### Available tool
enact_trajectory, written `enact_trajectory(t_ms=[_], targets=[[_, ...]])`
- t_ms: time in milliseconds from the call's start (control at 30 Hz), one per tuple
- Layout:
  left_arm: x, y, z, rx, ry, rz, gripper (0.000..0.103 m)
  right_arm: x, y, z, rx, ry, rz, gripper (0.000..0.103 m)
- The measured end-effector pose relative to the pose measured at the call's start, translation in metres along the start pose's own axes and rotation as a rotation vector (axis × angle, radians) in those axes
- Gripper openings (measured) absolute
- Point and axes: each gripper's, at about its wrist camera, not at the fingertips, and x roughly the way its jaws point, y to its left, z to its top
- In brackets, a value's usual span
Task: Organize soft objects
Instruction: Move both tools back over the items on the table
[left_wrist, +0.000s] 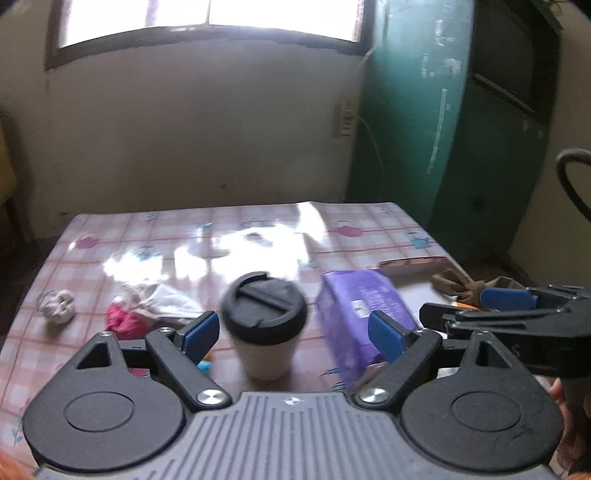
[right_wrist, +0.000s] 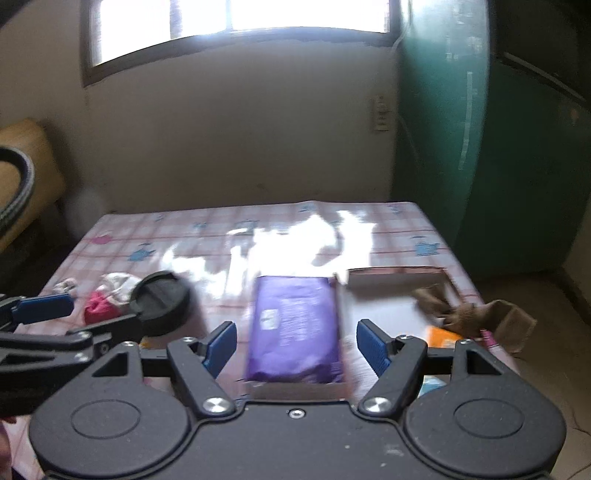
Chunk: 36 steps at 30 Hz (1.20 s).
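Soft things lie on the pink checked table (left_wrist: 258, 229): a red cloth ball (left_wrist: 122, 319), a white crumpled cloth (left_wrist: 166, 295), a beige knotted cloth (left_wrist: 59, 306) at the left, and a brown cloth (right_wrist: 465, 314) draped on a cardboard box (right_wrist: 399, 277) at the right. A purple soft pack (right_wrist: 295, 328) lies in front of my right gripper (right_wrist: 295, 347), which is open and empty. My left gripper (left_wrist: 291, 332) is open, with a cup (left_wrist: 264, 325) between its fingers and not gripped.
The cup has a black lid and stands near the table's front. A green door (left_wrist: 413, 110) and a wall with a window lie beyond the table. Orange and blue items (right_wrist: 443, 338) lie in the box.
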Motion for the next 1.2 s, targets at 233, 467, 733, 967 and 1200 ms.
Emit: enact_trajectory(t_ms=[233, 467, 733, 967, 1200], targets=[[-0.013, 0.038, -0.010, -0.068, -0.012, 0.022, 0.090, 0.007, 0.041, -0.007, -0.014, 0.018, 0.047, 0.084], [-0.025, 0.081, -0.028, -0.146, -0.006, 0.074, 0.090, 0.019, 0.085, -0.022, -0.039, 0.036, 0.101, 0.085], [-0.029, 0.123, -0.048, -0.202, 0.024, 0.143, 0.090, 0.038, 0.128, -0.044, -0.061, 0.086, 0.168, 0.085], [-0.025, 0.142, -0.060, -0.228, 0.041, 0.164, 0.090, 0.050, 0.149, -0.056, -0.074, 0.112, 0.199, 0.085], [-0.007, 0.167, -0.078, -0.261, 0.089, 0.206, 0.091, 0.065, 0.145, -0.072, -0.043, 0.159, 0.196, 0.085]])
